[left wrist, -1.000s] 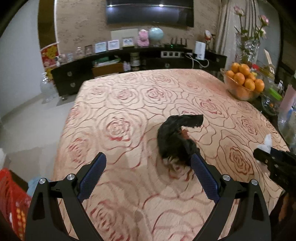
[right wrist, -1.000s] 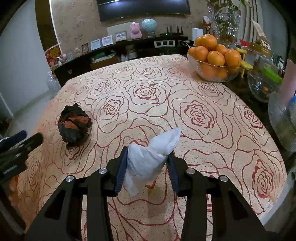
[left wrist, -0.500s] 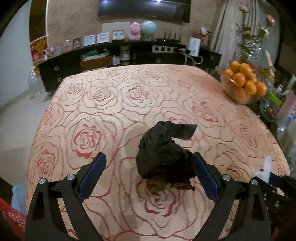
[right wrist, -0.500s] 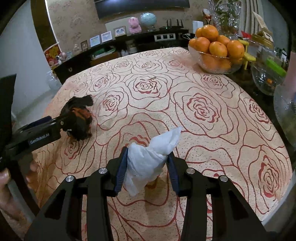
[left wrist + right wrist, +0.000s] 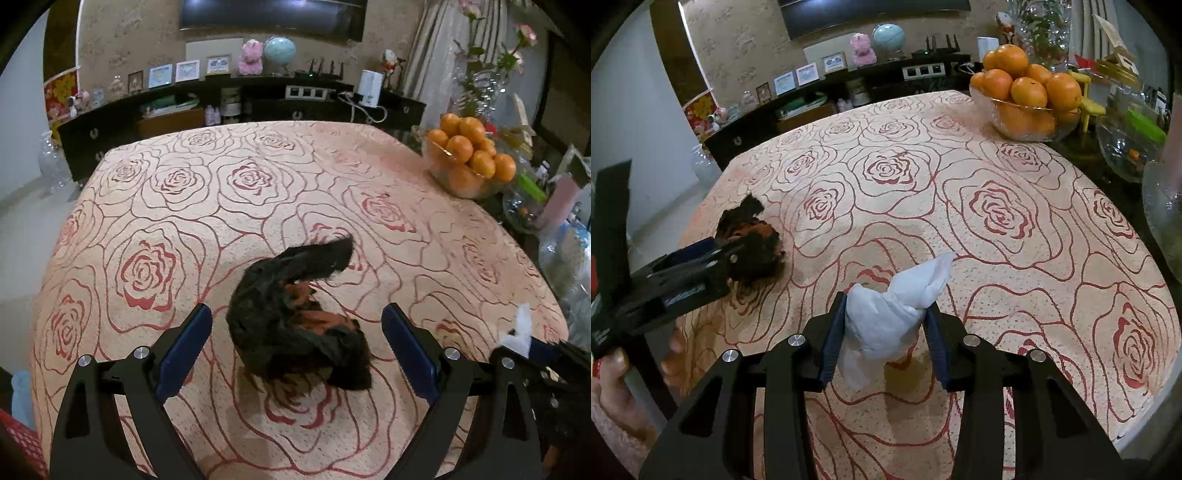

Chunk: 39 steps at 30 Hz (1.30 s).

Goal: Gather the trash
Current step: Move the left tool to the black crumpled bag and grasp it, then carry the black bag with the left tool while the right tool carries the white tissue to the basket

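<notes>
Trash here is 2 soft, light pieces. The black crumpled wrapper (image 5: 291,325) lies on the desk (image 5: 229,206) at the lower centre of the left wrist view, between the spread left tongs (image 5: 297,345), whose pads do not touch it. It looks thin and crushable, with orange showing inside, so I would close on its thick middle, not on the loose flap. The right tongs (image 5: 886,332) pinch a white tissue wad (image 5: 886,321), low in the centre of the right wrist view. Only this view shows the person's hand (image 5: 613,384) at the lower left. The left view shows the wrapper's open top.
</notes>
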Each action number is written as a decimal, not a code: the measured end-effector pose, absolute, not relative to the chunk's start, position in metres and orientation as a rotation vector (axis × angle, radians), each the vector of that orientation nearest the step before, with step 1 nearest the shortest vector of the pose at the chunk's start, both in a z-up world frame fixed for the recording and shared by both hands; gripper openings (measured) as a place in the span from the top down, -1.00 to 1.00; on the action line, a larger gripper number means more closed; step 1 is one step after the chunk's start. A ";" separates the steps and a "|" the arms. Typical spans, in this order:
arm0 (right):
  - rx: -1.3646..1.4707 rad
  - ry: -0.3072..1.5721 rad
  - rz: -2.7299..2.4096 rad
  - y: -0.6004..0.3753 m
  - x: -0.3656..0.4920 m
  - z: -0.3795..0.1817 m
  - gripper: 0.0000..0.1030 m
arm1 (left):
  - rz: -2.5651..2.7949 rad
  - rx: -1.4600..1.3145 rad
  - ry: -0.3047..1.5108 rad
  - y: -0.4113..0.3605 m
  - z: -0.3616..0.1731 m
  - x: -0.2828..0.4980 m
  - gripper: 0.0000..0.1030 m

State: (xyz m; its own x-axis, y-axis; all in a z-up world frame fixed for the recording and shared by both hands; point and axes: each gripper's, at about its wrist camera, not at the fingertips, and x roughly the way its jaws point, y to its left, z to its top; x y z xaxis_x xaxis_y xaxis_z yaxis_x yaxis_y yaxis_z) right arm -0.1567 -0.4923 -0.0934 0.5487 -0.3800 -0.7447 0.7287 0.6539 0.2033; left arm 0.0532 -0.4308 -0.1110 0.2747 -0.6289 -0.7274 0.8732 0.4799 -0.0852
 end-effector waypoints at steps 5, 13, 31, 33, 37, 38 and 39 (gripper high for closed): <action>0.539 0.725 -0.697 -0.492 -0.156 -0.094 0.23 | -0.995 0.346 0.814 -0.433 -0.118 0.067 -0.62; 0.526 0.718 -0.702 -0.492 -0.156 -0.093 0.23 | -1.012 0.355 0.793 -0.423 -0.121 0.065 -0.01; 0.459 0.651 -0.699 -0.481 -0.151 -0.079 0.23 | -0.943 0.336 0.630 -0.356 -0.070 0.033 0.00; 0.448 0.641 -0.695 -0.477 -0.150 -0.076 0.23 | -0.933 0.331 0.615 -0.346 -0.064 0.029 0.00; 0.428 0.623 -0.682 -0.471 -0.147 -0.071 0.23 | -0.909 0.326 0.578 -0.327 -0.050 0.022 0.00; 0.422 0.619 -0.676 -0.469 -0.146 -0.070 0.23 | -0.902 0.323 0.572 -0.322 -0.047 0.021 0.00; 0.417 0.615 -0.671 -0.467 -0.145 -0.069 0.23 | -0.898 0.321 0.569 -0.318 -0.045 0.021 0.00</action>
